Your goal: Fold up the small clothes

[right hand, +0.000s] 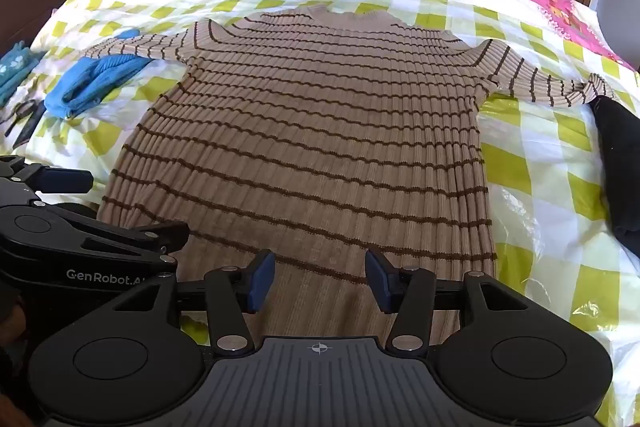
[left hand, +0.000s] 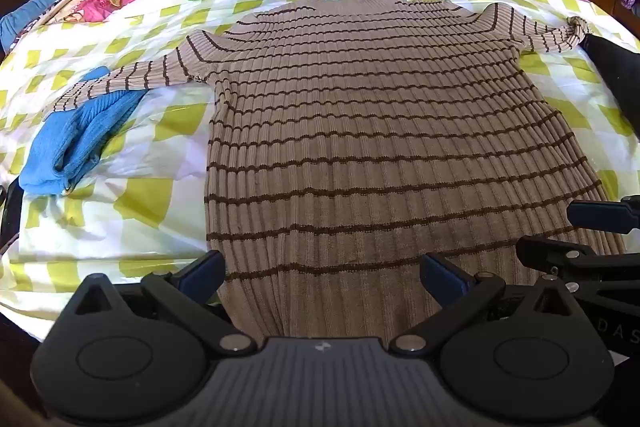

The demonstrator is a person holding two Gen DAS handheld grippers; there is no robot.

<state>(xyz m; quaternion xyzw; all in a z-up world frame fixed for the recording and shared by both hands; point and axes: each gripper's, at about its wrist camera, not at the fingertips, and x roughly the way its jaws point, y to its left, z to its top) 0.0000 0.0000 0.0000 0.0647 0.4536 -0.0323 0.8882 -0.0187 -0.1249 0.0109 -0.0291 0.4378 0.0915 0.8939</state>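
The tan ribbed knit sweater with dark brown stripes [left hand: 360,131] lies flat and unfolded on the green-and-white checked bedspread [left hand: 132,163], both sleeves spread out; by this view no fold has been made, so the whole fold is judged left to do. At nine o'clock of it sits a crumpled blue knit garment [left hand: 76,143]. At six o'clock, over the hem, the left hand-held gripper [left hand: 322,277] gapes fully released, grasping nothing; just beside it the right hand-held gripper [right hand: 320,281] stands released too, narrower, pads clear of the cloth.
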